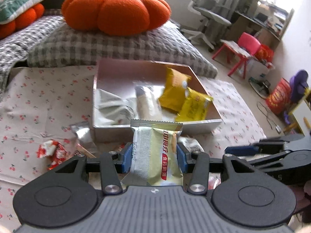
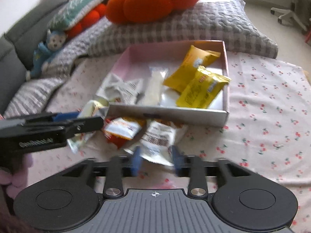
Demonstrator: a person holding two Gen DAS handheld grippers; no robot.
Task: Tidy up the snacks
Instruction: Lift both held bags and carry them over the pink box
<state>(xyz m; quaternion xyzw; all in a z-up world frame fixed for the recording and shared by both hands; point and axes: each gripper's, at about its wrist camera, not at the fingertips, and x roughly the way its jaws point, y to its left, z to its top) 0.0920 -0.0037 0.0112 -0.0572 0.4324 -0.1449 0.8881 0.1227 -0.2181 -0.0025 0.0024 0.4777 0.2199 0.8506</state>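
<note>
On the left of the bed, a crumpled red-and-white wrapper (image 1: pixel 51 151) lies loose on the cherry-print sheet (image 1: pixel 35 104), not yet dealt with. Next comes the left tool (image 1: pixel 153 158), its blue pads pressed on both sides of a pale green snack packet (image 1: pixel 155 151), held up just short of the near wall of the box (image 1: pixel 155 130). That packet looks ready to go in. Inside the box, from left: a silver-white packet (image 2: pixel 120 89), a pale stick-shaped packet (image 2: pixel 155 85), and two yellow packets (image 2: pixel 196 77) leaning toward the right wall, so at least four snacks are already put away. In front of the box several lie on the sheet: an orange-and-white packet (image 2: pixel 122 132) and a white packet (image 2: pixel 159 141). The right tool (image 2: pixel 155 160) stands partly open around the white packet's near end; blur hides whether the pads touch it. By my reckoning, the job is about half done.
</note>
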